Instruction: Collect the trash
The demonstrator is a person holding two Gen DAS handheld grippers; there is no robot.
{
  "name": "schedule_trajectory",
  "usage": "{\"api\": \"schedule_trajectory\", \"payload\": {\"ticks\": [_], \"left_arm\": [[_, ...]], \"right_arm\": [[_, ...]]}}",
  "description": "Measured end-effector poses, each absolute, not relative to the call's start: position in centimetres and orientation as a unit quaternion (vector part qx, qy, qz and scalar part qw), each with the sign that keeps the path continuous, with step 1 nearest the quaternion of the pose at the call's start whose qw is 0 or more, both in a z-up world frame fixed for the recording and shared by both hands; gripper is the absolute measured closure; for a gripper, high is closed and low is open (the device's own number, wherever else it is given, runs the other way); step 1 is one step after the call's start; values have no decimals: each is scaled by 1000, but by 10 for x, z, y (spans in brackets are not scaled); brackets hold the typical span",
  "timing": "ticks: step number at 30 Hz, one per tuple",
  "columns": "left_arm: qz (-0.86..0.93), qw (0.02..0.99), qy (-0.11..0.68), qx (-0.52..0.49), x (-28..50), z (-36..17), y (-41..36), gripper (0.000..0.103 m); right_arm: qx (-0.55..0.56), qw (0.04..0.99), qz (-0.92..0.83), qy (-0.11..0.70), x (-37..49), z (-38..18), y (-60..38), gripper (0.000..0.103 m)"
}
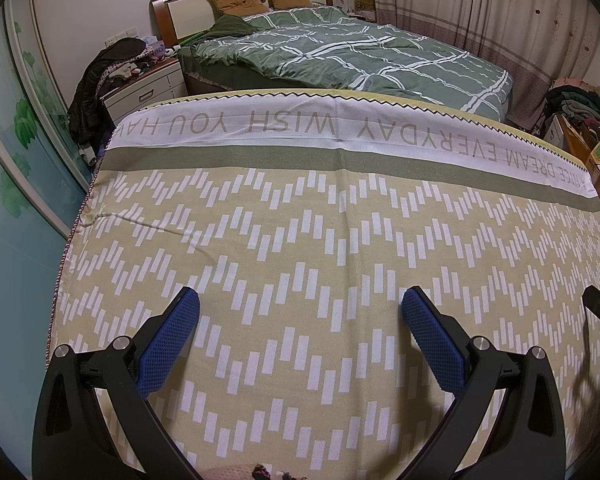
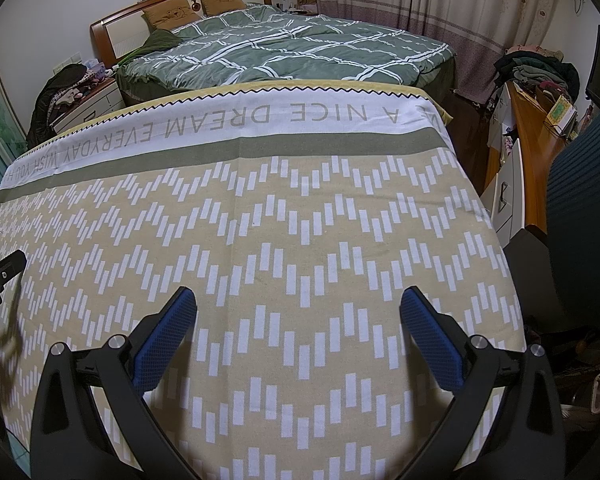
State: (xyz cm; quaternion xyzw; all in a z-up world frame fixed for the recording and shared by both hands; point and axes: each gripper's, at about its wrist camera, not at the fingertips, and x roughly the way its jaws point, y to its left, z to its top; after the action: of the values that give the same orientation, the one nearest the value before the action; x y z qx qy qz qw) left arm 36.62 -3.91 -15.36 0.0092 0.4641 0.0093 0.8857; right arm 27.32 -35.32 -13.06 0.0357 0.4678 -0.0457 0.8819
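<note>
My left gripper [image 1: 300, 304] is open, its blue-padded fingers spread wide over a table covered by a beige cloth [image 1: 300, 240] with white zigzag bars. My right gripper [image 2: 298, 304] is open too and hovers above the same cloth [image 2: 300, 220]. Nothing sits between either pair of fingers. No trash shows on the cloth in either view. The right gripper's tip peeks in at the right edge of the left wrist view, and the left gripper's tip [image 2: 2, 266] shows at the left edge of the right wrist view.
Beyond the table stands a bed [image 1: 339, 52] with a green checked quilt. A nightstand [image 1: 140, 84] piled with clothes is at the left, a glass wardrobe door [image 1: 20, 140] further left. At the right are a wooden desk [image 2: 539, 128] with clothes and a dark chair back [image 2: 579, 200].
</note>
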Motion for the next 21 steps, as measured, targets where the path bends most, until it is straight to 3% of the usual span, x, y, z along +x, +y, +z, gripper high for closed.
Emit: {"api": "schedule_trajectory", "payload": {"ticks": [21], "left_arm": [[5, 886, 463, 10, 359, -154, -34, 3]], "right_arm": [[36, 882, -46, 468, 273, -131, -353, 5]]}}
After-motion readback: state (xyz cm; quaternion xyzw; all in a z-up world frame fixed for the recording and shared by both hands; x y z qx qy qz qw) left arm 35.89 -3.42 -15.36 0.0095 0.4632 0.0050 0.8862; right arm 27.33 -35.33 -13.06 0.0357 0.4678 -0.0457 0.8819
